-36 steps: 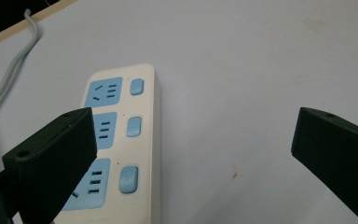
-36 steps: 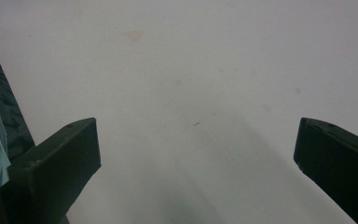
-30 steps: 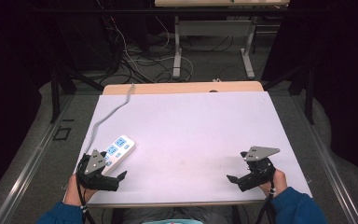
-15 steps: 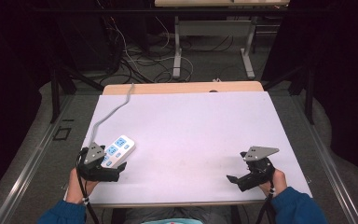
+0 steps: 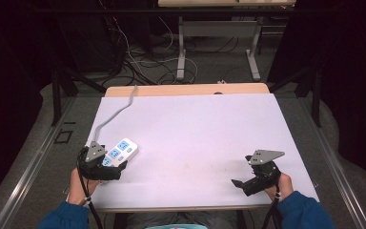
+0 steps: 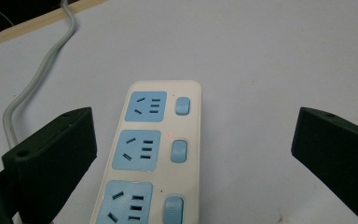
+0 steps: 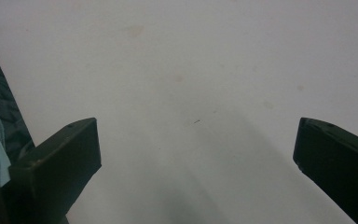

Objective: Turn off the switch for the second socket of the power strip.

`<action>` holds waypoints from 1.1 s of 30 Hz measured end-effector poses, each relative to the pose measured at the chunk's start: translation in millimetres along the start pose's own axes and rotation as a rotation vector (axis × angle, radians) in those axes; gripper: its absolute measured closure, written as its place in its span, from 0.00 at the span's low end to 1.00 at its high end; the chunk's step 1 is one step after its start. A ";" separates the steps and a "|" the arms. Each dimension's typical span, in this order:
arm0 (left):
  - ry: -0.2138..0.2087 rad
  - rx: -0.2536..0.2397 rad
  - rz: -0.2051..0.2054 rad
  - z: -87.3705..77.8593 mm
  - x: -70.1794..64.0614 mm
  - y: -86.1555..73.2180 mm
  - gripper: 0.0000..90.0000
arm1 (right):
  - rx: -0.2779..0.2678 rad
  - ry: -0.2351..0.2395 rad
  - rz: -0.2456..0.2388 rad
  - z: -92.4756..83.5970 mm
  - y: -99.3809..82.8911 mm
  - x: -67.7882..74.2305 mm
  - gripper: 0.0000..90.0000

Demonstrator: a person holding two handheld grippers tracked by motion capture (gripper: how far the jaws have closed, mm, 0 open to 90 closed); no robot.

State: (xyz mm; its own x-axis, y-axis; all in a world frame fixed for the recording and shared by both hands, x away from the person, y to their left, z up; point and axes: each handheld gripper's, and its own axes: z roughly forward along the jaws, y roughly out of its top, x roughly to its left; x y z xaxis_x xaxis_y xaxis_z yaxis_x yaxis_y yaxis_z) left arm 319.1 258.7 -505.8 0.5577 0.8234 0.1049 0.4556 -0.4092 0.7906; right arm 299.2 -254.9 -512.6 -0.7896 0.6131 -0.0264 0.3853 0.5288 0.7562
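Left gripper view: power strip lies flat between wide-open, empty jaws, near left on table. Rigid, light, smooth plastic; best gripped across narrow sides. Right gripper open, empty, near right.

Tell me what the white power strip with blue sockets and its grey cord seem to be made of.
The white power strip with blue sockets looks like moulded hard plastic: smooth, faintly glossy, with rounded corners and crisp slots. Its grey cord looks rubber- or vinyl-sheathed, matte and lying in soft curves, though the exact material can't be told.
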 end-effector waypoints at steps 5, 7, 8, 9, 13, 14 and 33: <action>0.006 0.025 0.015 6.6 2.7 1.7 0.00 | 0.001 -0.005 0.006 0.7 0.1 -0.4 0.00; 0.009 0.026 0.011 9.5 3.9 2.7 0.00 | 0.003 -0.006 -0.001 1.0 0.0 -0.6 0.00; 0.010 0.030 0.009 10.6 4.6 3.2 0.00 | -0.001 -0.006 -0.003 1.5 0.0 -0.5 0.00; 0.008 0.038 0.015 11.7 5.5 3.7 0.00 | -0.001 -0.006 -0.010 1.4 0.0 -0.9 0.00; 0.004 0.070 0.027 17.5 7.8 5.4 0.00 | -0.001 -0.007 -0.011 1.4 0.0 -0.8 0.00; 0.005 0.069 0.022 19.2 8.0 5.5 0.00 | 0.015 -0.001 0.002 0.5 0.0 0.0 0.00; 0.018 0.115 0.029 34.8 14.7 11.2 0.00 | 0.011 -0.003 -0.007 2.4 0.3 0.5 0.00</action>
State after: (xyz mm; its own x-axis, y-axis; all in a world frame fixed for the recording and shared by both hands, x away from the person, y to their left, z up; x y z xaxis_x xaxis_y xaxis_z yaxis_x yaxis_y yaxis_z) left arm 356.6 252.6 -516.4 0.5595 0.8172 0.1387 0.5164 -0.4745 0.7129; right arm 300.1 -253.0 -514.0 -0.7909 0.6110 -0.0339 0.3847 0.5396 0.7489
